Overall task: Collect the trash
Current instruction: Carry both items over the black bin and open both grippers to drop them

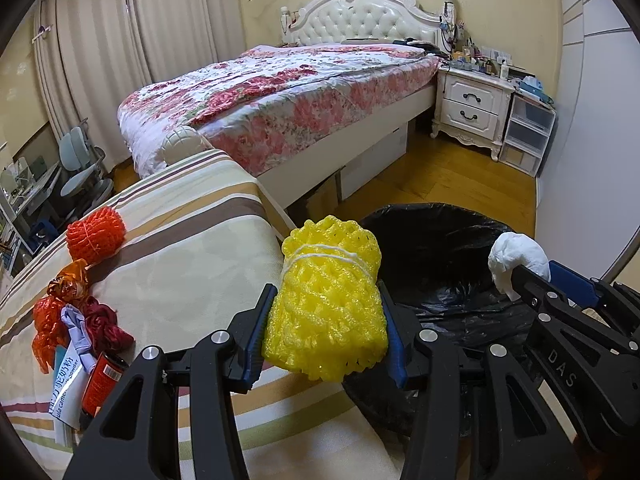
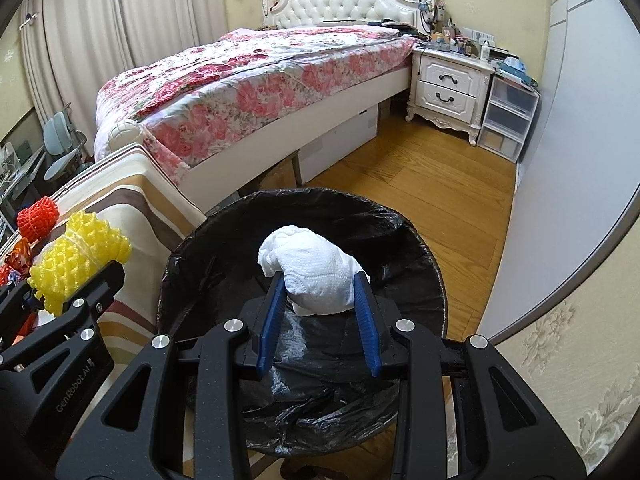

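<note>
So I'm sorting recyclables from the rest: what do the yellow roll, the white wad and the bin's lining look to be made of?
Yellow roll: foam netting, probably soft plastic; open matte mesh, tied with white string.
White wad: crumpled tissue or paper towel, judging by the dimpled embossing and matte surface.
Bin liner: thin black plastic film; glossy and wrinkled.
</note>
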`<state>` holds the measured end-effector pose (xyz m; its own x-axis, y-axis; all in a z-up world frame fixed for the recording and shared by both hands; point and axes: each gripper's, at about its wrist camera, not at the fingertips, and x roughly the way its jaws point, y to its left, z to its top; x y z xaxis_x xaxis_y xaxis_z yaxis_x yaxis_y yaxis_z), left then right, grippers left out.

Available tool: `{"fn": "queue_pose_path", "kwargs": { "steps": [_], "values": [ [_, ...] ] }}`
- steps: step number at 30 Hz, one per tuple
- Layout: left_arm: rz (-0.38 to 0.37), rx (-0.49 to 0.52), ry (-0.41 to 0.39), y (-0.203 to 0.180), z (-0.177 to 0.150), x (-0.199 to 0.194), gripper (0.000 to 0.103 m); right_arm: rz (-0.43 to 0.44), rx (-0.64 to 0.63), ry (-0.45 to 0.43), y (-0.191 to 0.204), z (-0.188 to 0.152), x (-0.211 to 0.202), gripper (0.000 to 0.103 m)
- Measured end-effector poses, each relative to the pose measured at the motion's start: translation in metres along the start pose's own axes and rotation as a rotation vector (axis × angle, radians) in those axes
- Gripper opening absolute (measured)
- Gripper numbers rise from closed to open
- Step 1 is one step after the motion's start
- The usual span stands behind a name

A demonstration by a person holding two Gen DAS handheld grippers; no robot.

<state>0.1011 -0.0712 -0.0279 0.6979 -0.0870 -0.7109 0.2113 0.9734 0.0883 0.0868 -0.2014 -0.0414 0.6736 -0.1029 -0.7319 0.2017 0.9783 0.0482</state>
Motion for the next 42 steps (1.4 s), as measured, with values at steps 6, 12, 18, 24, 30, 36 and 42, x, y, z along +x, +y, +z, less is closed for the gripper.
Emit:
{"fn": "queue_pose_path", "kwargs": {
  "steps": [6,12,18,24,30,36,42],
  "values": [
    [0.001,0.006,0.0,-0.005,0.004,0.003,0.048,-0.004,0.005,0.008,-0.004,0.002,0.005,0.034],
    [0.0,0.013,-0.009,-0.008,0.004,0.002,0.069,-0.011,0.014,0.0,-0.007,0.002,0.006,0.054],
    [0.0,0.007,-0.019,-0.008,0.006,-0.003,0.077,-0.027,0.028,-0.003,-0.012,0.0,0.003,0.057],
    [0.018,0.01,-0.018,-0.007,0.005,-0.007,0.079,-0.035,0.032,-0.003,-0.013,-0.002,-0.001,0.058],
    [0.019,0.008,-0.017,-0.001,0.0,-0.016,0.079,-0.036,0.041,0.005,-0.012,-0.009,-0.007,0.059],
    [0.022,0.006,-0.02,0.006,-0.008,-0.028,0.079,-0.023,0.025,0.01,-0.005,-0.018,-0.019,0.06],
    [0.033,-0.006,-0.027,0.019,-0.023,-0.046,0.079,0.003,0.005,0.014,0.008,-0.032,-0.033,0.064]
  ]
}}
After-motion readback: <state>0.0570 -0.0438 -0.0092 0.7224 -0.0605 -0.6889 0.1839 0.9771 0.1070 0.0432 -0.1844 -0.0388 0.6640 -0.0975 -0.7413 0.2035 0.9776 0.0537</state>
